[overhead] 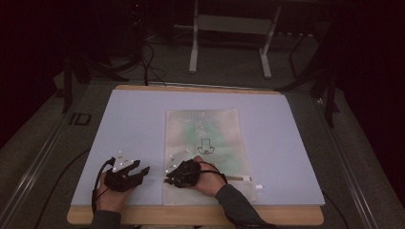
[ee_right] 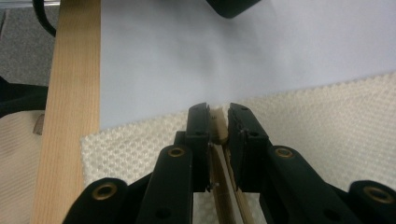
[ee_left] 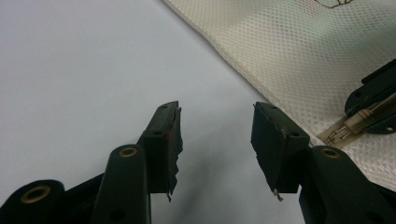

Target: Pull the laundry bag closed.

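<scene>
The pale tabletop (overhead: pixel 133 124) carries a flat mesh zipper bag (overhead: pixel 205 138), lying under the right tongs (ee_right: pixel 218 122) and just beside the left tongs (ee_left: pixel 215 140). Left tongs gape wide, empty. Right tongs stand narrow around the zipper pull (ee_right: pixel 217 122); that loose pinch could let it slip free.

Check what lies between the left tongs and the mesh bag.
Only bare pale table cover separates the left tongs from the mesh bag, seen in the left gripper view.
</scene>
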A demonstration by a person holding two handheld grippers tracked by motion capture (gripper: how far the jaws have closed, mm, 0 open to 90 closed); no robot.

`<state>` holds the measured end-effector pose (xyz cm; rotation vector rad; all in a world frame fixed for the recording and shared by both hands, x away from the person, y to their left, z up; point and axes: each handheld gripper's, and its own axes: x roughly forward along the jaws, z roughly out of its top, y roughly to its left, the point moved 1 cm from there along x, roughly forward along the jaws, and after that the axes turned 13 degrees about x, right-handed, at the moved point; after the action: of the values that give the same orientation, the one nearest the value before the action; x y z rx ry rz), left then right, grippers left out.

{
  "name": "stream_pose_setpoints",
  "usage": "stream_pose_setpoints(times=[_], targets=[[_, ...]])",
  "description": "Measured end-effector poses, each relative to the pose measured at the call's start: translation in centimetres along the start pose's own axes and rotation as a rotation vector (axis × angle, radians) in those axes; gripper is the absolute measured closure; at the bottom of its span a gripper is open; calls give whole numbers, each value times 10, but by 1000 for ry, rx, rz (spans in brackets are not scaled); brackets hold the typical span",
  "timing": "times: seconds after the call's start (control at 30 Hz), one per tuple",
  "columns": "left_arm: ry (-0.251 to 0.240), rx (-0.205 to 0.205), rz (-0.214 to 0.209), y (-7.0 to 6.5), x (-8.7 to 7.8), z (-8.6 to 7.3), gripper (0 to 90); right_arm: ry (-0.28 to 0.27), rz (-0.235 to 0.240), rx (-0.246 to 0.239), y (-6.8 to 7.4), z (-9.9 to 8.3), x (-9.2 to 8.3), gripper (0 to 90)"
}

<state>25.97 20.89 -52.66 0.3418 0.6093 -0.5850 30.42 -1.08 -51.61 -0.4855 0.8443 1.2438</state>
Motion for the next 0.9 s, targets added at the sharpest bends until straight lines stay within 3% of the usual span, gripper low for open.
stream_pose_setpoints(times=[0.13,0.57,0.9], targets=[[0,0,-2,0,0,0,515,1,8,7,-2,-1,-2,767],[-5,2,-7,0,-1,0,518,119,41,-2,-6,8,3,739],[-20,28,-43,-3,-3,1,567,125,50,6,-8,7,7,808]])
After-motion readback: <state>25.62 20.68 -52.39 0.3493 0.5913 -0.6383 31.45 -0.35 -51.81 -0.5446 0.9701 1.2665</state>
